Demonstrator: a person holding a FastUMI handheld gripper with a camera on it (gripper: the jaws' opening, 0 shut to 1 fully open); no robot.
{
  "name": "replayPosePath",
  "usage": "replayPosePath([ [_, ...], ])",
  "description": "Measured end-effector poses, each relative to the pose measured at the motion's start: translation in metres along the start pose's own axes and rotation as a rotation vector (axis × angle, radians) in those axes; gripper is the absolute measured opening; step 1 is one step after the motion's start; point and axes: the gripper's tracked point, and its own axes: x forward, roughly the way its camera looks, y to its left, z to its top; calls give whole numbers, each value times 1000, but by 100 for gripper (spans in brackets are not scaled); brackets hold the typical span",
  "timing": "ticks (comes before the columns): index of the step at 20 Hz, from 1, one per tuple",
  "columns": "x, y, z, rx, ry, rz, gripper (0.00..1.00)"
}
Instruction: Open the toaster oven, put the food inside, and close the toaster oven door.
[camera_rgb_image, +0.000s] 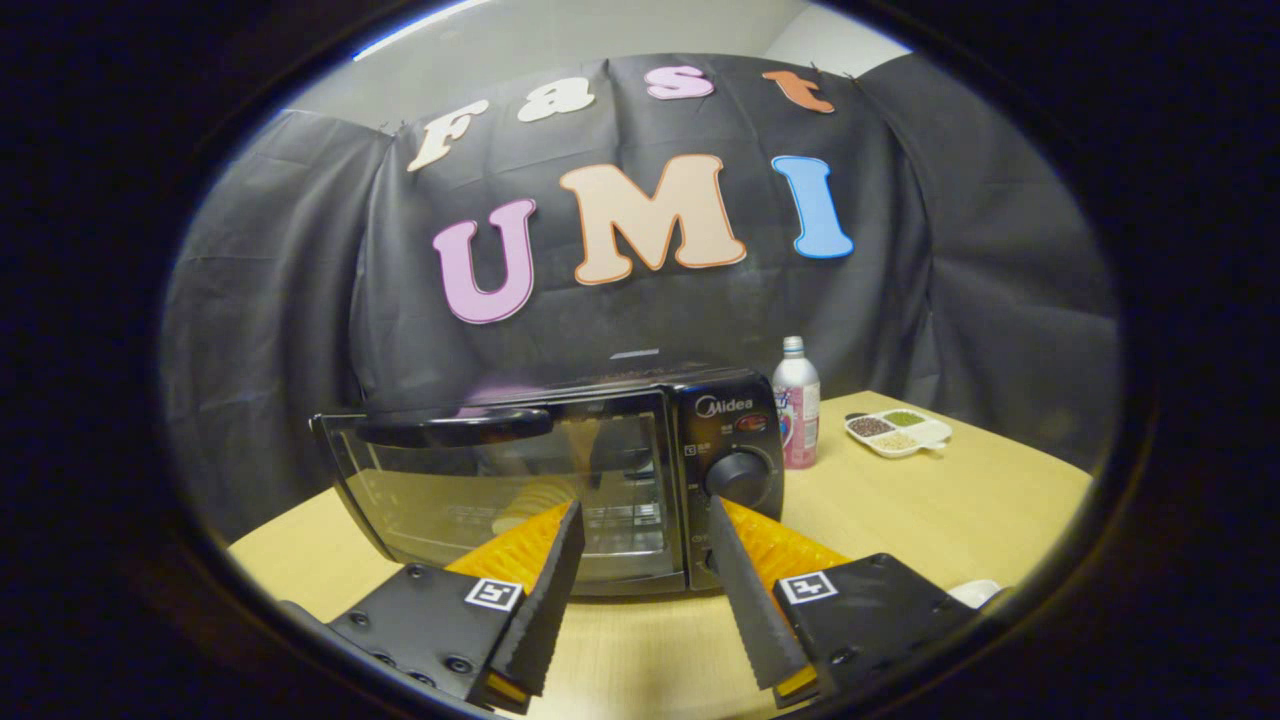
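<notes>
Black-painted metal toaster oven (560, 480) with a glass door: placed on the pale wooden counter (930, 520), just ahead of the fingers. The door appears tilted slightly outward at its top edge, where a long black bar handle (455, 428) is carried; whether it is latched cannot be told. A round black dial (740, 473) is mounted on the right-hand control panel.

Hand-held gripper (640, 570): released, fingers spread apart, nothing held between them, short of the door glass.

Step in hand, judged: opening the door. The handle is best approached from above and taken across its middle, then drawn down and outward along the hinge arc, without twisting.

White plastic bottle (797, 402) with pink label, just beside the oven's right side. White divided dish (898, 431) of grains, further right; presumably the food.

Writing: "Midea" is read on the panel above the dial.
</notes>
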Motion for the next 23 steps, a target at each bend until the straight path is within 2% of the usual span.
replayPosePath([
  [16,-31,-42,35,9,-64,-23,78],
  [19,-37,-61,46,8,-83,-49,77],
  [23,-48,-98,63,-46,-100,-126,77],
])
